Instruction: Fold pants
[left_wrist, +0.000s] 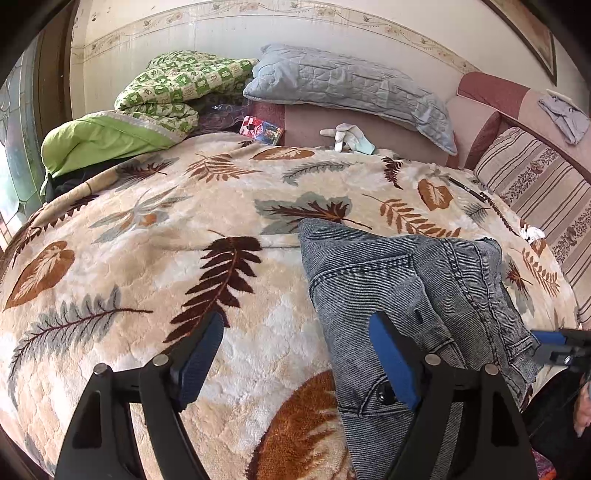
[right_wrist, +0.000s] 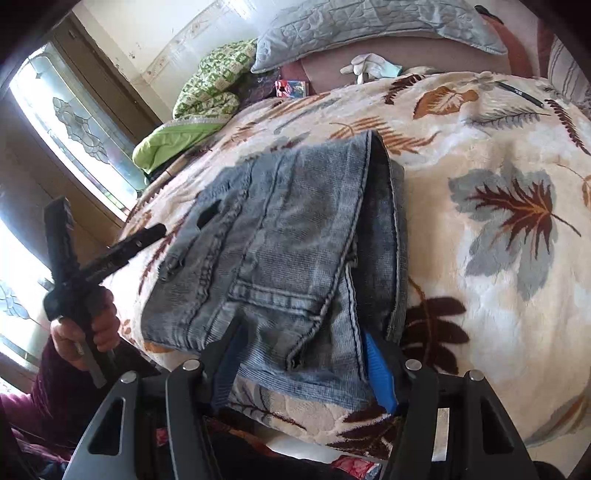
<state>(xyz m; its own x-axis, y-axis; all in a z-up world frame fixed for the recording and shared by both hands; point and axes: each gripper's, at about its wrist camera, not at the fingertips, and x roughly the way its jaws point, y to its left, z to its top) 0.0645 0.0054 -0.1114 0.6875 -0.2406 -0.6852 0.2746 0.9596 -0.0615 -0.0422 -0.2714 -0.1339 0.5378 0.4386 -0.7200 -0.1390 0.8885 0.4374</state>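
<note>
Grey-blue denim pants (left_wrist: 413, 295) lie folded into a compact stack on the leaf-patterned blanket (left_wrist: 155, 258). My left gripper (left_wrist: 295, 354) is open, its right finger resting over the stack's near edge, its left finger over bare blanket. In the right wrist view the pants (right_wrist: 288, 240) fill the centre. My right gripper (right_wrist: 303, 362) is open with its jaws on either side of the stack's near edge; whether the pads touch the cloth I cannot tell. The left gripper also shows in the right wrist view (right_wrist: 110, 247), held in a hand at the stack's left side.
A grey quilted pillow (left_wrist: 351, 88), a green checked quilt (left_wrist: 177, 92), a white glove (left_wrist: 347, 136) and a red box (left_wrist: 260, 129) lie at the bed's head. A striped cushion (left_wrist: 539, 192) lines the right side. A black pen (right_wrist: 521, 94) lies on the blanket. A window (right_wrist: 74, 122) is at left.
</note>
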